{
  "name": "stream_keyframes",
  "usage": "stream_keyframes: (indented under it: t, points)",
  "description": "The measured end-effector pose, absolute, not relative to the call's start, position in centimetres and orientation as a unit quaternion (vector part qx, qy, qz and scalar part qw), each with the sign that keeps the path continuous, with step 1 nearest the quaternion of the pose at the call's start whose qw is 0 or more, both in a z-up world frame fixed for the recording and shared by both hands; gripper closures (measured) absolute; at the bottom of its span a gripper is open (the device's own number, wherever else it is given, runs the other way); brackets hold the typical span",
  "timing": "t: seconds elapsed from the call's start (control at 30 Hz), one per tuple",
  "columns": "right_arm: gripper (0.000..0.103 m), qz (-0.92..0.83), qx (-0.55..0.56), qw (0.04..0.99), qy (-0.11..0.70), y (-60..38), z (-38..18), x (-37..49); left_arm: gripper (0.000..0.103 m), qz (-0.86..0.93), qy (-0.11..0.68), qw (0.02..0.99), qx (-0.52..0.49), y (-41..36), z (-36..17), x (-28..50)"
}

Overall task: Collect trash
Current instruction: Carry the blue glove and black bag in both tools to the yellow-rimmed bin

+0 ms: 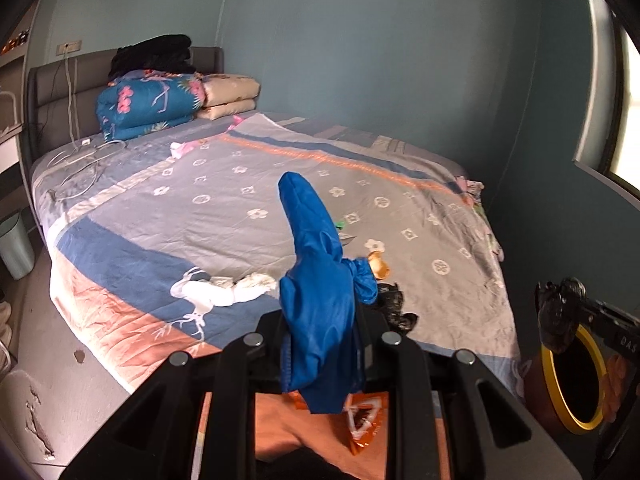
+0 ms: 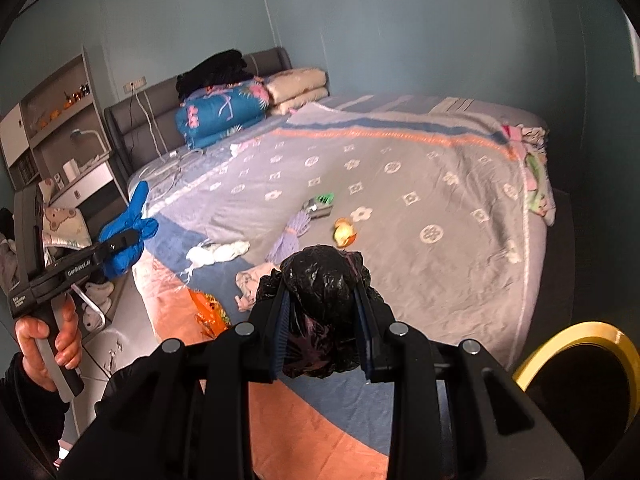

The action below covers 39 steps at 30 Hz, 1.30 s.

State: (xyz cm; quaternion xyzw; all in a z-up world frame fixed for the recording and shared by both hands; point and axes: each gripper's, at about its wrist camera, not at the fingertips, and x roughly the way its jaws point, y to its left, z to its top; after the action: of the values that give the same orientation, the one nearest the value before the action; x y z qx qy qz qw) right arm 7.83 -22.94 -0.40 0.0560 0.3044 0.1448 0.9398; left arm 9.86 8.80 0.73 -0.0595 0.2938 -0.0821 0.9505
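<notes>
Left gripper (image 1: 320, 320) jaws clamped on blue bag (image 1: 320, 280), held above bed (image 1: 280, 200) foot | right gripper (image 2: 320, 320) jaws pinching black bag (image 2: 320, 280), also over bed foot | on bed: white tissue (image 2: 218, 252), fruit scrap (image 2: 345, 232), orange wrapper (image 2: 208, 308) | yellow-rimmed bin (image 2: 576, 336) beside bed's corner

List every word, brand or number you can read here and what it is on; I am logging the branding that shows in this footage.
"GenRobot.AI": white print along the side of the left gripper, in the right wrist view.
"DAS": partial white letters on the right gripper, in the left wrist view; the rest is cut off.
Small white label near the left gripper's handle: too small to read.
Orange wrapper on the bed: print too blurred to read.
</notes>
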Motion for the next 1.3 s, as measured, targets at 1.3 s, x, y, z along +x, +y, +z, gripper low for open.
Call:
stream_keyframes:
  t: [1.3]
  points:
    - [0.075, -0.009, 0.165, 0.961, 0.221, -43.4, 0.8, -1.1, 0.082, -0.304, 0.301, 0.904, 0.012, -13.5, 2.6, 8.5]
